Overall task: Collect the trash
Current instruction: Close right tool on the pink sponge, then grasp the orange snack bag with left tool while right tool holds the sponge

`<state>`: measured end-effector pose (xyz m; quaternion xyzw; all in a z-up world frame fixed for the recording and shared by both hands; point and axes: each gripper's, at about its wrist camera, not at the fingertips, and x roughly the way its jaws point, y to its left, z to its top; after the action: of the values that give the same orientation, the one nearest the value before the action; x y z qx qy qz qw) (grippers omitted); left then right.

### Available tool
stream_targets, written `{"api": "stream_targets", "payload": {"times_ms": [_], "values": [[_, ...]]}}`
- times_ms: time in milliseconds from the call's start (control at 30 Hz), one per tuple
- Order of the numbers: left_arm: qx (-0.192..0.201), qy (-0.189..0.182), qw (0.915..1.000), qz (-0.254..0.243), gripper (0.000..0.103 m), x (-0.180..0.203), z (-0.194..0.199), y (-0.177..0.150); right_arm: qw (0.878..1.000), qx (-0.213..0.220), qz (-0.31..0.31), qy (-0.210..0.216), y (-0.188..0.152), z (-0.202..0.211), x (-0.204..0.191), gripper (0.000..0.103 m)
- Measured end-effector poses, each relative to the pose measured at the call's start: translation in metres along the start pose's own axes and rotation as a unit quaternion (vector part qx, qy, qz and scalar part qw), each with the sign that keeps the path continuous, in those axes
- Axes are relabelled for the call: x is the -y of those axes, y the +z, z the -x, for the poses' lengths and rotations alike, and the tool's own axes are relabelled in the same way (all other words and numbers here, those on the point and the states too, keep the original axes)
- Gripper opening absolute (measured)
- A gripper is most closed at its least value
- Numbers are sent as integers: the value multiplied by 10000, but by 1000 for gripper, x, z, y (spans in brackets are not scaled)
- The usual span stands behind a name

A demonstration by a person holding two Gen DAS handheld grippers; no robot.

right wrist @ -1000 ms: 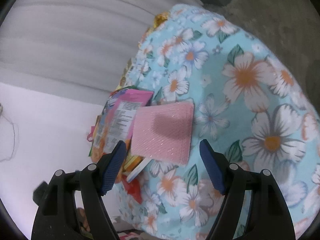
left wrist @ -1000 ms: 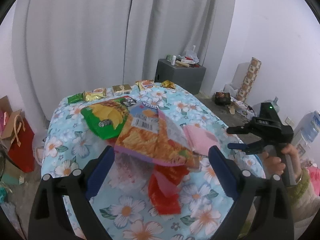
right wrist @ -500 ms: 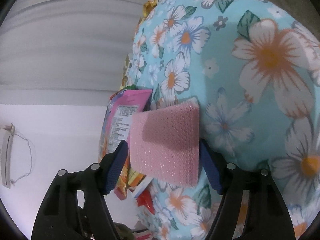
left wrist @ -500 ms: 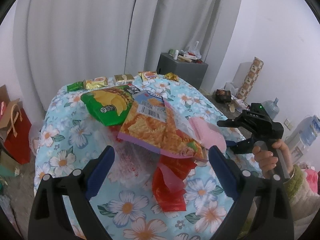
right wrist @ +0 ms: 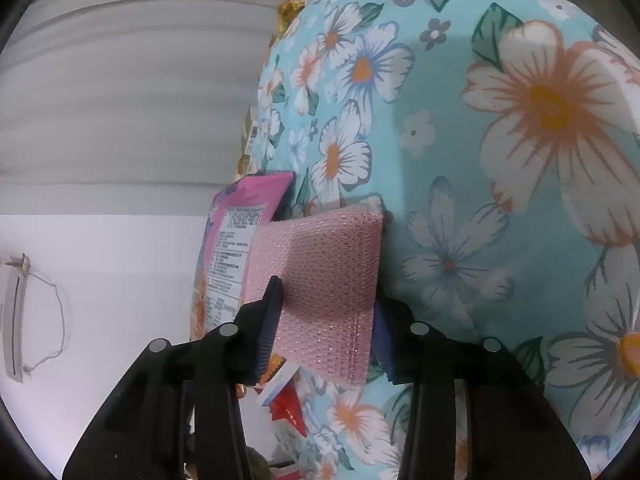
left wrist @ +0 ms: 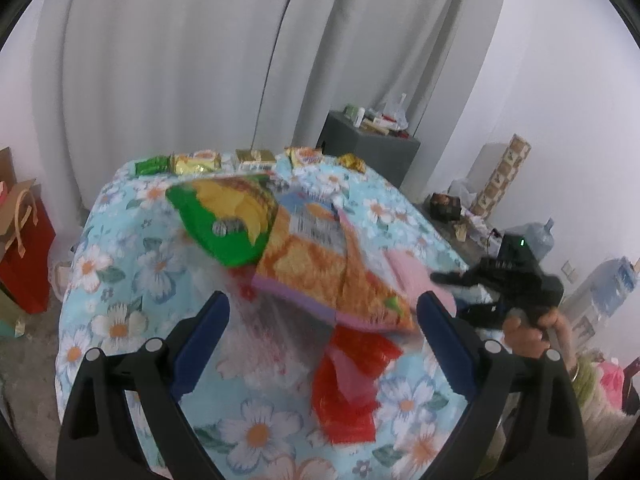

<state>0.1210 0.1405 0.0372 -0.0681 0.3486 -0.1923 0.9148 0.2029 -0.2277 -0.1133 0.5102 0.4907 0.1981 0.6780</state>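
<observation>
A pile of wrappers lies on the floral tablecloth point(left wrist: 132, 268): a green chip bag point(left wrist: 224, 220), an orange chip bag point(left wrist: 324, 268), a red wrapper point(left wrist: 348, 392) and a pink mesh pad point(left wrist: 404, 272). My left gripper point(left wrist: 320, 344) is open and empty, hovering above the near side of the pile. My right gripper point(right wrist: 326, 320) has closed onto the pink mesh pad point(right wrist: 320, 276), which sits between its fingers at the pile's right edge. In the left wrist view the right gripper point(left wrist: 452, 292) reaches the pad from the right.
Several small snack packets point(left wrist: 196, 162) line the table's far edge. A grey cabinet point(left wrist: 368, 148) stands behind. A red gift bag point(left wrist: 24, 248) stands on the floor at left. Water bottles point(left wrist: 616, 284) and clutter sit at right.
My right gripper moved in on the pink mesh pad and closed its fingers onto it. My left gripper stayed open, shifting slightly over the pile.
</observation>
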Motion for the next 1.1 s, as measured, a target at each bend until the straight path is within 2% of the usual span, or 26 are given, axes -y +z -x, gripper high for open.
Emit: {"api": "stream_targets", "payload": {"times_ms": [100, 200, 367, 467, 533, 733, 867, 933, 1100], "values": [[140, -156, 9997, -116, 93, 3, -7, 20, 10000, 21, 34, -29, -2, 4, 1, 37], [4, -197, 9997, -135, 92, 4, -24, 37, 10000, 35, 59, -44, -5, 11, 3, 37], [-850, 115, 9963, 62, 84, -5, -77, 58, 9999, 70, 69, -51, -7, 15, 4, 36], [-1216, 365, 9917, 181, 79, -12, -98, 62, 9999, 80, 116, -85, -8, 15, 3, 36], [-1316, 365, 9904, 233, 79, -15, -101, 63, 9998, 85, 133, -102, -8, 15, 2, 36], [-1652, 71, 9845, 577, 76, -24, -106, 67, 9997, 109, 162, -123, -8, 11, 0, 35], [-1834, -419, 9779, 912, 68, -26, -103, 69, 9997, 126, 180, -134, -8, 11, -1, 35], [-1804, -729, 9752, 1051, 65, -24, -96, 70, 9996, 132, 196, -147, -8, 10, -1, 35], [-1488, -1179, 9758, 1087, 62, -14, -73, 73, 9996, 136, 196, -147, -8, 10, -2, 35]]}}
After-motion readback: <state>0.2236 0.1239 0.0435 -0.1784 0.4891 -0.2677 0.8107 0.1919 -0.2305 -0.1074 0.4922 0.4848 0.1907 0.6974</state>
